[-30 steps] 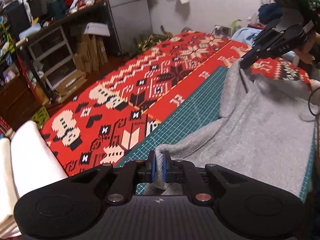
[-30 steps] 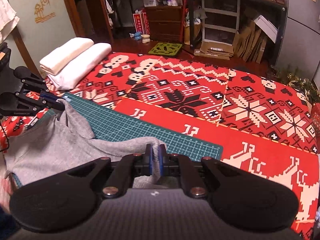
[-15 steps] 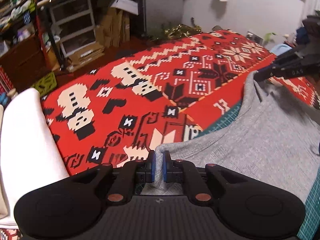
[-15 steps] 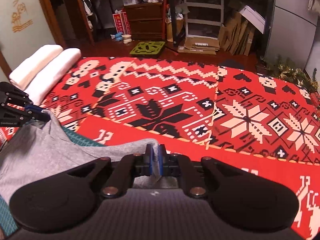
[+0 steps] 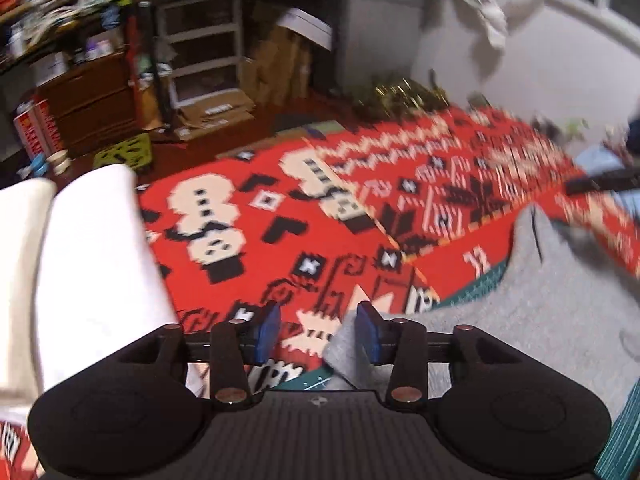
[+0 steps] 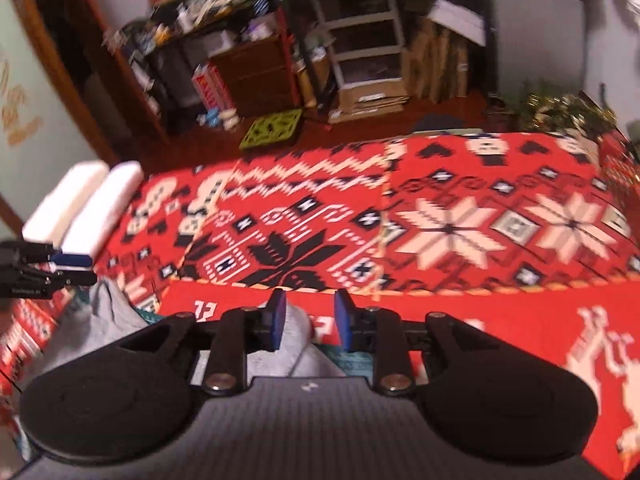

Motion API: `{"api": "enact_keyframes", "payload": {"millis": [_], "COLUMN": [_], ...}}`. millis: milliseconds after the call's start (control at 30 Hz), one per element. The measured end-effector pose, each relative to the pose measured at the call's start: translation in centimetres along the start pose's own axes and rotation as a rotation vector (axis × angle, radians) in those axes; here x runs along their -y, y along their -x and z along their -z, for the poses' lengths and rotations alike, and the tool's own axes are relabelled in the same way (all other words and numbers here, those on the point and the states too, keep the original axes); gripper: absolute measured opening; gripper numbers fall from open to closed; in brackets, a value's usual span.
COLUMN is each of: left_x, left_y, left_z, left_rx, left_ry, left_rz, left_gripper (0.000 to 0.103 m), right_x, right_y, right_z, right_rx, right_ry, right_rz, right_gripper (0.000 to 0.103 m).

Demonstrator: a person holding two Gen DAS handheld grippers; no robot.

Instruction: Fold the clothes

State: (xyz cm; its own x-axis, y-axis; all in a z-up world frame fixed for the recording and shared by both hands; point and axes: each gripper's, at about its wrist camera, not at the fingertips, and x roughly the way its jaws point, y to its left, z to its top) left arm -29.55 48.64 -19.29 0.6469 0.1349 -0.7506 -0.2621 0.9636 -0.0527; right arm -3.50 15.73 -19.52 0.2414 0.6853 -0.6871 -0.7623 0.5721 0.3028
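Here both sets of jaws stand wide apart, gripping nothing: the left gripper [image 5: 318, 330] and right gripper [image 6: 308, 326] each straddle an edge of the grey sweatshirt [image 5: 540, 304], which lies on the red patterned blanket [image 6: 440, 232].

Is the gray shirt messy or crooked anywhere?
A bit. The gray shirt isn't flat: one corner pokes up in a peak, and its edge slides off the green mat onto the red blanket. Both grippers are open.
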Motion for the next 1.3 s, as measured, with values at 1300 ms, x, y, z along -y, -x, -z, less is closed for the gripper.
{"api": "enact_keyframes", "payload": {"millis": [1300], "left_x": [9.1], "left_y": [7.7], "left_z": [7.4], "left_rx": [0.089], "left_ry": [0.103], "left_rz": [0.115], "left_gripper": [0.057], "right_x": [8.2], "right_y": [11.8], "right_z": [14.2], "right_rx": [-0.108], "right_ry": [-0.009], "right_rz": [0.398], "right_gripper": [0.002]}}
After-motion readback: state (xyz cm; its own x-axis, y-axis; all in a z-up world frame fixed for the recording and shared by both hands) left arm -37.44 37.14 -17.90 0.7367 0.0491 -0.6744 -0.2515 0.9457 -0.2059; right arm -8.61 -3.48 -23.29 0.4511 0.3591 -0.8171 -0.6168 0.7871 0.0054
